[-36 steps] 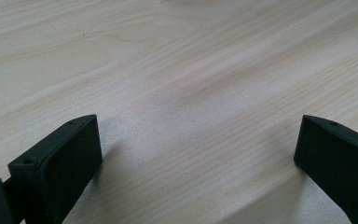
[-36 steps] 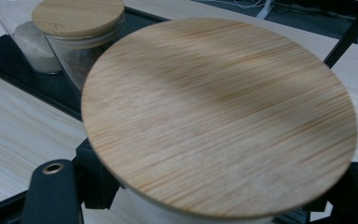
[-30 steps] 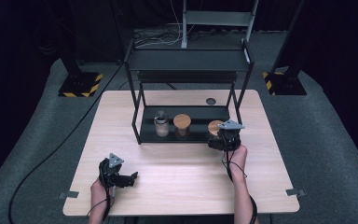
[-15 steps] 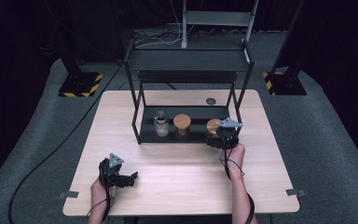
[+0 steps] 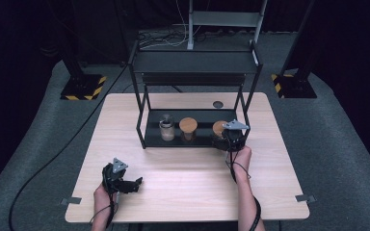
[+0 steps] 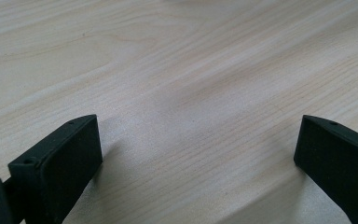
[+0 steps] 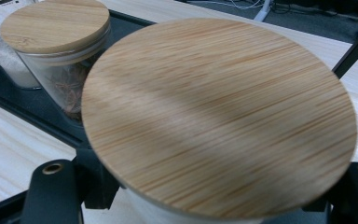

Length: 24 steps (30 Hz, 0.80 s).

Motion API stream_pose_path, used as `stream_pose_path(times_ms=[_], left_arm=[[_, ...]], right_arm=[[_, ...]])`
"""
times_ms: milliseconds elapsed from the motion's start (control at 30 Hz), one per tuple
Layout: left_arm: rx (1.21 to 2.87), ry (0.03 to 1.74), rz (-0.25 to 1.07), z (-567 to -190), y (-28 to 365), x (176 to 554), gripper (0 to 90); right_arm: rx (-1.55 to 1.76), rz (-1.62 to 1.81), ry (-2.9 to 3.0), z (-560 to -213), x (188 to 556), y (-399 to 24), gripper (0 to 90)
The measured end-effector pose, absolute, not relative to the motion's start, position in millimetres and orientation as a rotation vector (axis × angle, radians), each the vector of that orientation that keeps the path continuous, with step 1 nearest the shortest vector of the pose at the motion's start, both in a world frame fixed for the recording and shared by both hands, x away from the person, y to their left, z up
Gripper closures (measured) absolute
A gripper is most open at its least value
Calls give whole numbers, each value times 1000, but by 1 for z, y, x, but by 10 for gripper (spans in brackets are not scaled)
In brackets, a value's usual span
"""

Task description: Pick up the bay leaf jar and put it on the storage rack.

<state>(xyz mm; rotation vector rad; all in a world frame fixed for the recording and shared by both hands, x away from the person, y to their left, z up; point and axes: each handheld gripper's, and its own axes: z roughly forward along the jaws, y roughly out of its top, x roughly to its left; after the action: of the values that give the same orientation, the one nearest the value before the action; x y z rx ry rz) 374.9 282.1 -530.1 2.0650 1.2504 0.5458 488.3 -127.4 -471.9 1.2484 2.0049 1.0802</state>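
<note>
Your right tongs [image 5: 225,140] are clamped on the jar with the bamboo lid [image 7: 219,116], low on its body, with one jaw on each side under the lid's overhang. The jar sits at the right end of the rack's bottom shelf [image 5: 200,136], directly between your jaws. Just beyond it, up and to the left in the right gripper view, stands a second lidded jar [image 7: 56,44], and past that a clear, lidless jar [image 5: 166,127].

To do this step well, keep the squeeze on the glass body, not on the lid, which would likely lift off if it took the load. The neighbouring jar is close, so any travel should go straight back toward you or straight up a little, never sideways. Watch the rack's upper shelf [image 5: 195,61] overhead and the right front post [image 5: 244,113] just beside your hand; a tall lift risks a knock there. Keep the jar upright so the lid stays seated.

Your right forearm [image 5: 243,185] stretches forward across the surface [image 5: 188,178], wrist roughly level, tongs pointing into the rack. Your left tongs [image 5: 134,184] rest low near the front left of the surface, jaws wide apart with nothing but bare wood between them, well away from the rack.
</note>
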Motion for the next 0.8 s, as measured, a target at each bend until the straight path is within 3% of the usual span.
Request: stream_pose_path(times_ms=[800], left_arm=[[2065,1249,551,-530,282,375,3]], right_arm=[[1233,1046,1992,-484,510,-125,248]])
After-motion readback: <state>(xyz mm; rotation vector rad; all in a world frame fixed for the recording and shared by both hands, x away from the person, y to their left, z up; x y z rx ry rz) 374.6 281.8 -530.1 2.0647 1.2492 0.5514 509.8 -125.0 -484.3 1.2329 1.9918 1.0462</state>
